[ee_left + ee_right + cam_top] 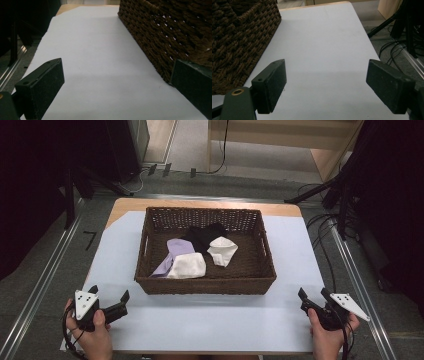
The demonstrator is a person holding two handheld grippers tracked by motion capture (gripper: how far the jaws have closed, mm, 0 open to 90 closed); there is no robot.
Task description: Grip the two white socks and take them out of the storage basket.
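A brown wicker basket (150, 285) sits mid-bench holding crumpled cloths (187, 266), white, lilac and black, heaped loosely as if for sorting; the left tool (111, 298) and right tool (313, 296) wait near the bench's front corners, jaws wide, empty, seemingly poised to reach in.

High view looks down over the table (210, 320) — both low tool views share the basket (205, 285).

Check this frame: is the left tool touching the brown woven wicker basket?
Apart. In the high view, the left tool sits open near the table's front-left corner, with a clear strip of white table cover between it and the brown woven wicker basket.
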